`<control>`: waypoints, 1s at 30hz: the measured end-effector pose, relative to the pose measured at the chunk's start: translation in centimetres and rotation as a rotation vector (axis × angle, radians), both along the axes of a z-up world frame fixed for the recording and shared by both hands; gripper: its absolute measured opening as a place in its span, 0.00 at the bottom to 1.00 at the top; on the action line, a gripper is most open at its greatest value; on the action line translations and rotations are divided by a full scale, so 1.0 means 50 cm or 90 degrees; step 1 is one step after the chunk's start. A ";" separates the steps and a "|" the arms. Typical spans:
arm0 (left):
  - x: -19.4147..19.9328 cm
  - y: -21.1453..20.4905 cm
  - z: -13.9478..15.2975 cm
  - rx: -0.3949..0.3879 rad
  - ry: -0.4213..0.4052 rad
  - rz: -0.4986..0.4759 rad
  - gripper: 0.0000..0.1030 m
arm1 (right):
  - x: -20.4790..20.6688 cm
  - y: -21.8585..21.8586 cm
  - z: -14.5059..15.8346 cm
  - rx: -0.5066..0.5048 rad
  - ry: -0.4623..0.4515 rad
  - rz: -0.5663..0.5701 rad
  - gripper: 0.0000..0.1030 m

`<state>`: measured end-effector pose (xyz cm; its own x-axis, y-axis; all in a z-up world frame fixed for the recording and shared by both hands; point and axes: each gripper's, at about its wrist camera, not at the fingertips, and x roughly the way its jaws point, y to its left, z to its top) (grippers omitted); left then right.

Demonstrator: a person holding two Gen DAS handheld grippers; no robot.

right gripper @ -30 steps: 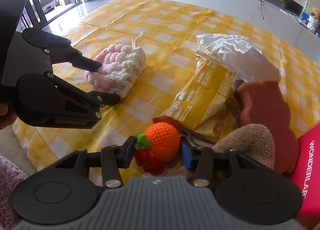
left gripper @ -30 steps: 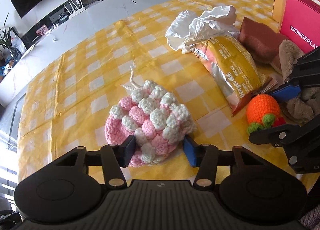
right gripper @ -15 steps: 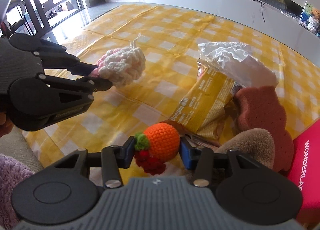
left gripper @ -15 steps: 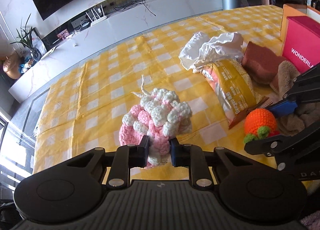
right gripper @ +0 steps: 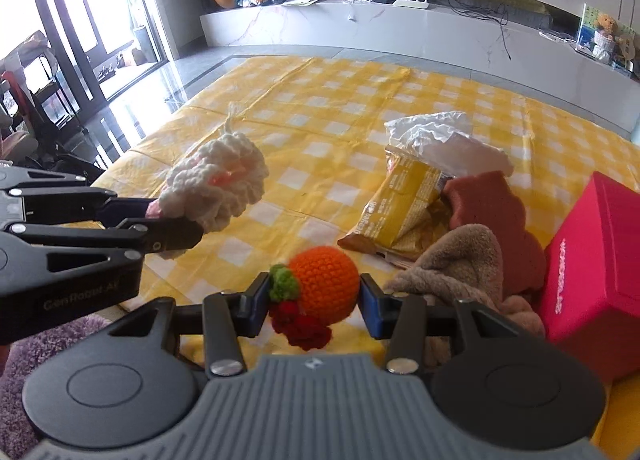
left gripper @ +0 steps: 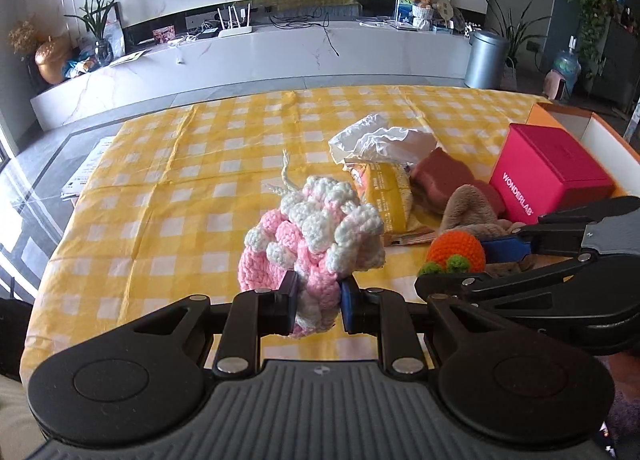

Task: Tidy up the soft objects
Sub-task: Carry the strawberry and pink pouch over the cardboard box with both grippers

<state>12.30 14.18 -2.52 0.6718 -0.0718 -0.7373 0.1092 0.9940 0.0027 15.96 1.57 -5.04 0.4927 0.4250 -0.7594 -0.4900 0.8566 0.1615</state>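
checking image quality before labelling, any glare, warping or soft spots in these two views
Left wrist view: fisheye bends the cabinet and room edges; the pink and white crochet piece stays sharp, and floor glare is confined to the far left. Right wrist view: the windows blow out and reflect off the floor; the orange crochet ball is crisp, the white crochet top looks washed out.

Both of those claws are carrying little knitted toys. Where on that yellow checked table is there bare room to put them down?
The checked tablecloth is bare on the whole side away from the pink box, and along the far edge beyond the white crumpled bag. Crowded: yellow snack packet, red-brown sponge and tan plush cloth huddle against that box.
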 end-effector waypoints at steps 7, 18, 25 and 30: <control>-0.077 -0.057 0.047 -0.038 -0.013 -0.010 0.23 | -0.080 -0.081 0.049 0.031 -0.022 -0.051 0.45; -0.153 -0.189 0.105 -0.083 -0.047 -0.083 0.23 | -0.199 -0.270 0.126 0.066 -0.092 -0.156 0.45; -0.156 -0.279 0.120 -0.144 -0.038 -0.151 0.23 | -0.262 -0.383 0.144 0.076 -0.117 -0.224 0.45; -0.123 -0.346 0.126 -0.182 -0.017 -0.199 0.23 | -0.279 -0.461 0.146 0.067 -0.123 -0.274 0.45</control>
